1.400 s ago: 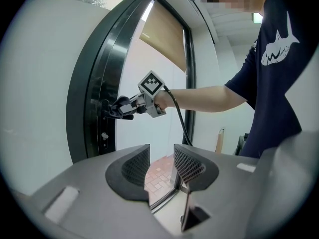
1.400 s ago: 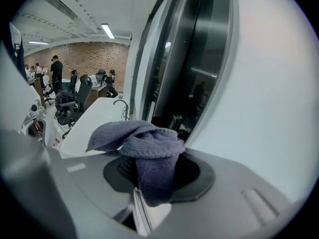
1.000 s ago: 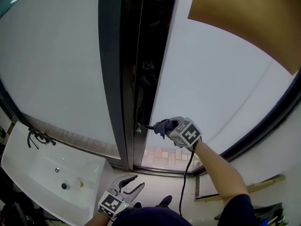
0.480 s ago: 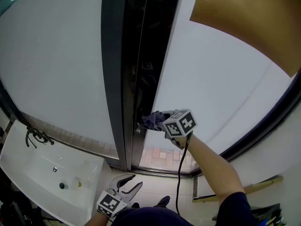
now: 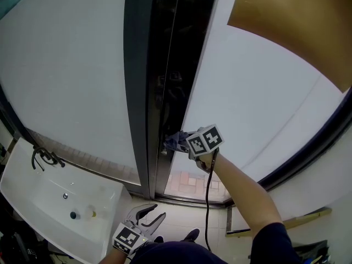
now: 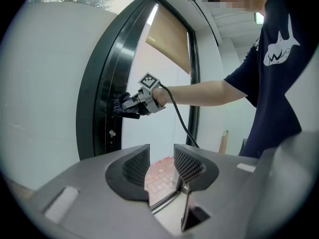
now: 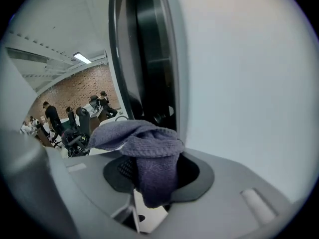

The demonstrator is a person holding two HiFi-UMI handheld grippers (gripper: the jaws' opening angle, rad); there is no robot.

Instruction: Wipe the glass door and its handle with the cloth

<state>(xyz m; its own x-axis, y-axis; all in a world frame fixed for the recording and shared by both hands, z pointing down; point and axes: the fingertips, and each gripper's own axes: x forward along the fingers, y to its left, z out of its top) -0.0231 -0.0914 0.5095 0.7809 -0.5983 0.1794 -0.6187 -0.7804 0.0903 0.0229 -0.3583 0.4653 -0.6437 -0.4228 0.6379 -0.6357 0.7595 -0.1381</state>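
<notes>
Frosted panes of the glass door (image 5: pixel 264 109) are being divided by a dark upright frame (image 5: pixel 137 92), and a white sink (image 5: pixel 33 186) is being shown low at the left. A grey-purple cloth (image 7: pixel 144 143) is being pinched by the right gripper (image 7: pixel 154 171) and pressed against the dark door edge. The left gripper (image 6: pixel 159 166) is being held low, its 2 jaws spread and empty.

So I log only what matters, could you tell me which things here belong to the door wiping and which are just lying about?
In the job: cloth, clamped in the right gripper; glass door.
Not in it: sink; tap; left gripper, open and empty.
</notes>
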